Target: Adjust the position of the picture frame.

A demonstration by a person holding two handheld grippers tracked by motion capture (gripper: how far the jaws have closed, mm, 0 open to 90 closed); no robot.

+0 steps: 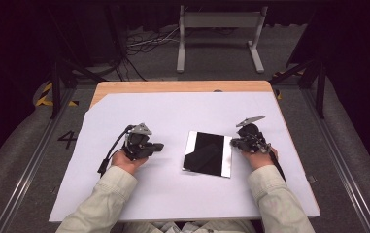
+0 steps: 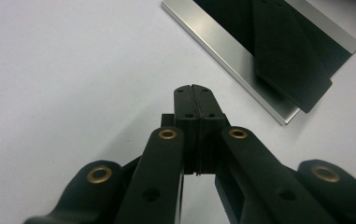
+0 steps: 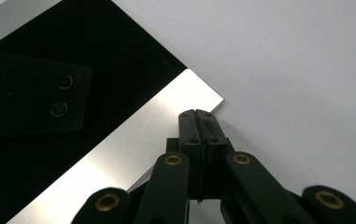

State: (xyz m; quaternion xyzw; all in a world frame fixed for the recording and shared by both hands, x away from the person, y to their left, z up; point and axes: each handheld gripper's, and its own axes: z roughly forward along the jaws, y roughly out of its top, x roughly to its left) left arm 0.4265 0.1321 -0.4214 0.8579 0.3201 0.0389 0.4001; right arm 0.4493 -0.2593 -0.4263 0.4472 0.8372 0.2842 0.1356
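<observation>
A flat plate [image 1: 227, 156] with silver side strips and a black middle lies on the white sheet between my hands. On it rests a dark flat piece [image 1: 203, 158]. In the left gripper view the plate [image 2: 234, 51] sits at upper right with the dark piece [image 2: 290, 60] reaching past its near edge. My left gripper [image 1: 161, 145] is shut with nothing in it, a short way left of the plate; its tips [image 2: 194, 88] hover over bare sheet. My right gripper [image 1: 233, 143] is shut and empty, its tips [image 3: 196, 113] just over the plate's silver strip [image 3: 133, 140] near a corner. The dark piece [image 3: 31, 93] has two small holes.
The white sheet [image 1: 173, 194] covers most of a wooden table [image 1: 173, 86], with bare sheet all round the plate. Past the table's far edge stand a metal frame [image 1: 219, 39] and loose cables [image 1: 143, 43] on the floor. Dark stand legs [image 1: 56, 82] flank the table.
</observation>
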